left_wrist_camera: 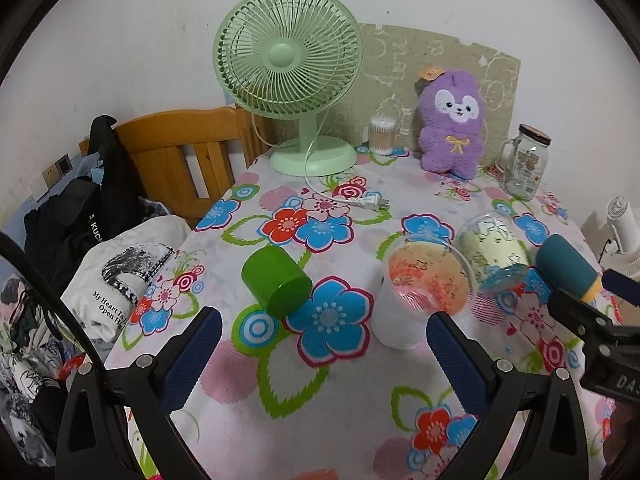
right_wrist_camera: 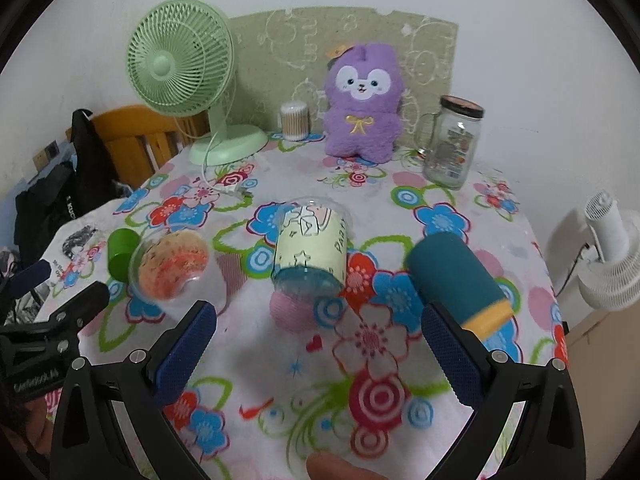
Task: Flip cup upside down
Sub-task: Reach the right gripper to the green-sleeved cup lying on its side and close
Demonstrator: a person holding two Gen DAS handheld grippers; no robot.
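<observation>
The tablecloth (right_wrist_camera: 280, 360) looks like soft, matt printed cloth; the green cup (left_wrist_camera: 276, 282) at centre left is smooth, faintly glossy plastic; the clear cups (left_wrist_camera: 428, 276) are thin, shiny transparent plastic; the teal cup (right_wrist_camera: 456, 280) at right appears matt; the plush toy (right_wrist_camera: 362, 100) is fuzzy fabric; the jar (right_wrist_camera: 454, 142) is glossy glass; the fan (left_wrist_camera: 288, 56) is smooth plastic; the chair (left_wrist_camera: 180, 148) at left is varnished wood; the gripper pads (right_wrist_camera: 186, 346) look textured, rubbery.

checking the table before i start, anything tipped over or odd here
Four cups lie on their sides on the floral tablecloth: small green plastic cup, clear cup with orange print, clear cup with pale yellow print, teal cup with yellow band. Nothing looks spilled.
</observation>
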